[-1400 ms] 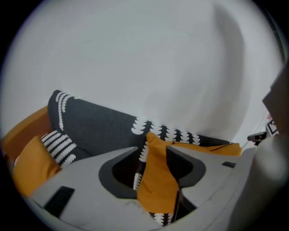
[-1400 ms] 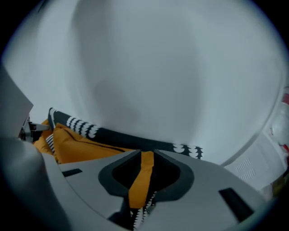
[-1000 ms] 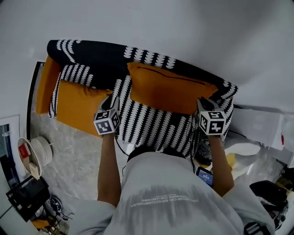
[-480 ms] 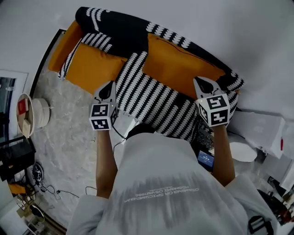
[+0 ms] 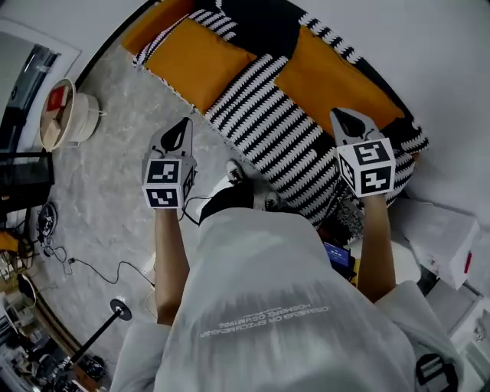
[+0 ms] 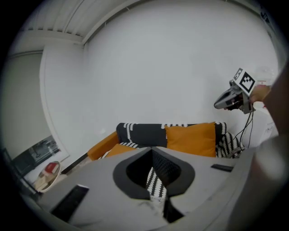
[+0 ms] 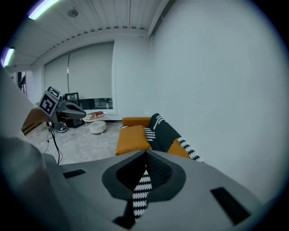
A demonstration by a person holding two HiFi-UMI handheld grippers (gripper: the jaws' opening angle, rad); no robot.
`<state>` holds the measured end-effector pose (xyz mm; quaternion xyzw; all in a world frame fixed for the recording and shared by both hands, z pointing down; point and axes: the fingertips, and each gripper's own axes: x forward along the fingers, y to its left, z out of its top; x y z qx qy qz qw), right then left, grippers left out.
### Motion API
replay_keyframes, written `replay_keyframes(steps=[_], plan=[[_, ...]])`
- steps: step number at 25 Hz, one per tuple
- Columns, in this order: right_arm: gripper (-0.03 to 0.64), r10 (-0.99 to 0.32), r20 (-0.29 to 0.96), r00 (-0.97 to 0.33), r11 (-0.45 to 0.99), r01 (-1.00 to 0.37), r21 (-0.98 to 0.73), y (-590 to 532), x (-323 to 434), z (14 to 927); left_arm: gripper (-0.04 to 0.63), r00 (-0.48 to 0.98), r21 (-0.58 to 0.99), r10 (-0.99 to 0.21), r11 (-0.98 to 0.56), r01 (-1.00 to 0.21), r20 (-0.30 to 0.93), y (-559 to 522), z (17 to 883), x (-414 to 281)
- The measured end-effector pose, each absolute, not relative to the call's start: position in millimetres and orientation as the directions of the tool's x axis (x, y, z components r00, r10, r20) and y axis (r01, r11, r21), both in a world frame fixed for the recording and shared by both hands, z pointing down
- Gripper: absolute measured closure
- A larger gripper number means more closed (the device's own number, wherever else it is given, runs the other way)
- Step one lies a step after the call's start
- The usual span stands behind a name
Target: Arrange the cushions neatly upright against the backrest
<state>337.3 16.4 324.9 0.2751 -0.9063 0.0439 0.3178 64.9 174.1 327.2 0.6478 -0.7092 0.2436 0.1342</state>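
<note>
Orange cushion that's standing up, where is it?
In the head view the upright cushion leans on the backrest at upper right, just beyond the right gripper.

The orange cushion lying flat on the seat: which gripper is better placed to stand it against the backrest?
Left. The left gripper is on the side of the flat cushion; the right gripper hangs at the other end of the sofa, near the upright cushion. Both are shut and empty.
</note>
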Motion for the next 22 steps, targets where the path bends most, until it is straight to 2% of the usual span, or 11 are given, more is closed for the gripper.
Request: replay_keyframes(steps=[11,15,22], plan=[[0.614,-0.266,0.592,-0.760,0.964,-0.227,0.142,114,117,308,0.601,-0.321,-0.142,-0.838,0.288,-0.947,0.442,311,314,-73],[0.614,-0.261,0.582,-0.770,0.965,-0.206,0.160,142,27,297,0.601,-0.356,-0.139,-0.828,0.329,-0.934,0.434,359,313,-147],[0.614,-0.237,0.573,-0.785,0.971,-0.176,0.161,189,-86,272,0.601,-0.382,-0.127,-0.819,0.364,-0.923,0.429,415,296,-251]])
